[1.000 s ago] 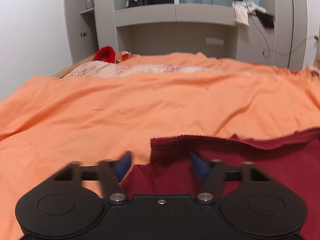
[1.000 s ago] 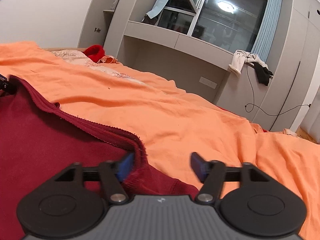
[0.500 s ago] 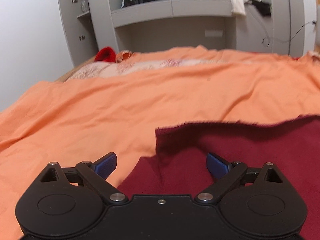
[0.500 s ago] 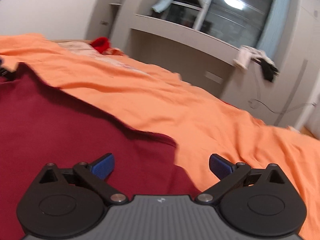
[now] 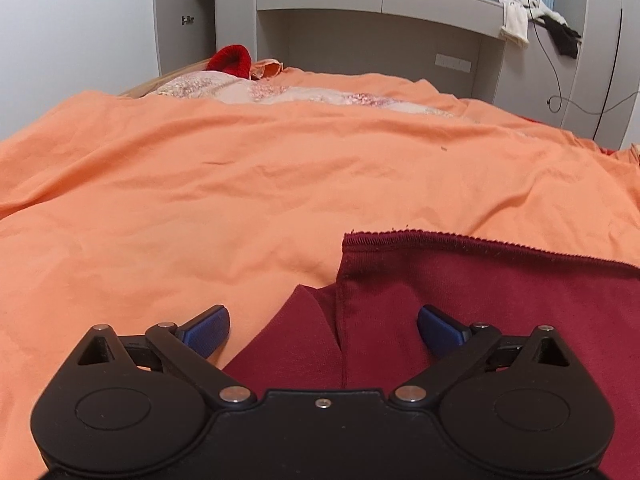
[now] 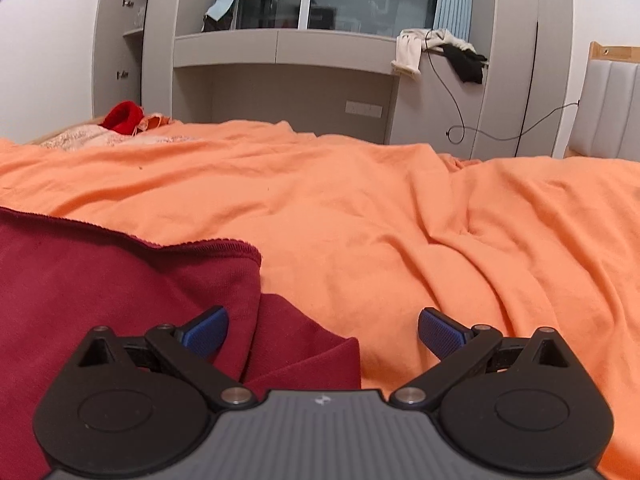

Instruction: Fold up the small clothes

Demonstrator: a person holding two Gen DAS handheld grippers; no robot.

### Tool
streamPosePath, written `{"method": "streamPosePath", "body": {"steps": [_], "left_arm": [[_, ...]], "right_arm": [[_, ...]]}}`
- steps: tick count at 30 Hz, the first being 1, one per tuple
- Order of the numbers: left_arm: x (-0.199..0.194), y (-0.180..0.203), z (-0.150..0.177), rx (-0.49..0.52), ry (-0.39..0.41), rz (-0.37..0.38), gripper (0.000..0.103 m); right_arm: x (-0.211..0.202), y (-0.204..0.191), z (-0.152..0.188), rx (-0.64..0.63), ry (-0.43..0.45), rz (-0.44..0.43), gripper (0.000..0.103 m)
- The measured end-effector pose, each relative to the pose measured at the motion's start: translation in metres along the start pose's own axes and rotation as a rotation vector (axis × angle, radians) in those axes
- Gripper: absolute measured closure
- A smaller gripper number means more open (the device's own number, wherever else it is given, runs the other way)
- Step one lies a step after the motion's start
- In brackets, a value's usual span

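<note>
A dark red garment lies folded on the orange bed cover, its upper layer laid over the lower one. My left gripper is open and empty above the garment's left folded corner. In the right wrist view the same garment fills the lower left. My right gripper is open and empty over the garment's right corner, its right fingertip above bare orange cover.
A red knitted item and a pale patterned cloth lie at the far end of the bed. Grey built-in cabinets stand behind, with clothes and a cable hanging from the shelf.
Both grippers opened wide and let go of the dark red garment's edge. The garment has dropped flat onto the bed, and both grippers have drawn back slightly.
</note>
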State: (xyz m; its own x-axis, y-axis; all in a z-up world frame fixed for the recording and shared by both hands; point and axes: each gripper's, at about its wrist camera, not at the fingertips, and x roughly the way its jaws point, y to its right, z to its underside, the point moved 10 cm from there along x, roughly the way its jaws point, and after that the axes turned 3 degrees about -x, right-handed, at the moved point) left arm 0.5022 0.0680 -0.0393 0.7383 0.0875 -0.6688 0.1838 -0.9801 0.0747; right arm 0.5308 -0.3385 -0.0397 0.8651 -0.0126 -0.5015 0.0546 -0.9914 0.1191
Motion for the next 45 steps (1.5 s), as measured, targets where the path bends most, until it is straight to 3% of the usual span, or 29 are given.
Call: {"method": "streamPosePath", "body": {"steps": [9,16,25,32,35,45], "left_arm": [[-0.047,-0.011,-0.017,-0.052,0.103,0.033,0.001],[-0.087,-0.040,-0.010,-0.142,0.174,0.081,0.001],[-0.109,-0.073,0.034,-0.251,0.153,0.077,0.001],[-0.125,-0.072,0.062,-0.244,0.157,0.063,0.001],[-0.130,-0.069,0.075,-0.229,0.163,0.026,0.001],[-0.142,-0.048,0.096,-0.148,0.185,0.011,0.001]], "right_arm": [[-0.032,0.028,-0.002,0.045,0.029,0.078,0.000],[-0.079,0.034,-0.010,0.083,0.101,0.052,0.000],[-0.153,-0.004,-0.016,0.092,0.221,-0.020,0.000],[-0.190,-0.046,-0.009,0.137,0.250,-0.077,0.000],[-0.196,-0.064,-0.001,0.120,0.249,-0.073,0.000],[-0.190,-0.117,0.014,0.000,0.216,-0.113,0.000]]}}
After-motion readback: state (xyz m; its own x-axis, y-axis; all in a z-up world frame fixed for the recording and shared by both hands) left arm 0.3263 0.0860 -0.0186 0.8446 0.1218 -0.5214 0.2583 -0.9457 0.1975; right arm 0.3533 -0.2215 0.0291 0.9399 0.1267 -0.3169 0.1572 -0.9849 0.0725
